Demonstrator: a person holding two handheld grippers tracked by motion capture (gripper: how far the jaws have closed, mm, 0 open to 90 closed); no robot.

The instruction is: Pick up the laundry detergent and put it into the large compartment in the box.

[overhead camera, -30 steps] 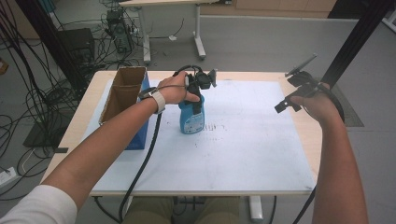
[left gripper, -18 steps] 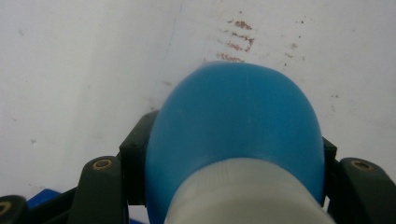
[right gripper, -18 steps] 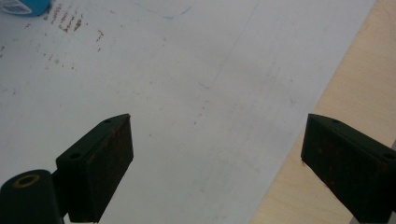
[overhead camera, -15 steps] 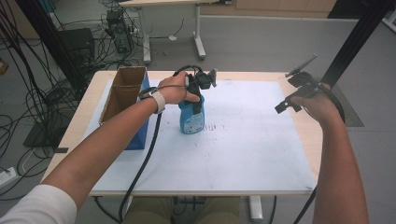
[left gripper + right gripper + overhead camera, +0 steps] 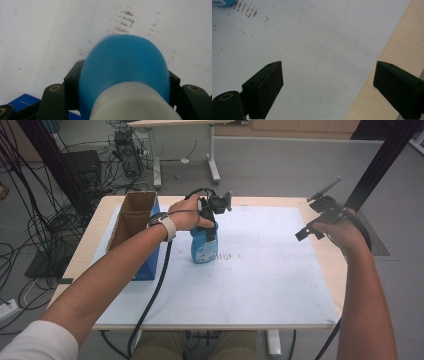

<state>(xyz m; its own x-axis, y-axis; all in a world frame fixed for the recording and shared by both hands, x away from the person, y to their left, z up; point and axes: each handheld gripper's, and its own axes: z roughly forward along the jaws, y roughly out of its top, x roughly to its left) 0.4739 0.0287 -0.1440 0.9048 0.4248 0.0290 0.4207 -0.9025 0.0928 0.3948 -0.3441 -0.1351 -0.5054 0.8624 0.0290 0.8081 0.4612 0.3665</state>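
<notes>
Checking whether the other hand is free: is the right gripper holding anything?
No: in the right gripper view the right gripper has its jaws wide apart over the white mat, nothing between them.

Left gripper (image 5: 212,222) points down, jaws clamped — right gripper (image 5: 327,85) jaws wide apart

Even indoor light, soft shadows, close-up blur

The high camera sat above my side of the table (image 5: 320,210), facing forward and down across the white mat (image 5: 270,270). My left gripper's camera looked straight down, very close over the blue bottle (image 5: 125,67) on that mat. My right gripper's camera faced the mat's edge, sharing the brown smudges (image 5: 247,10) beside the bottle.
</notes>
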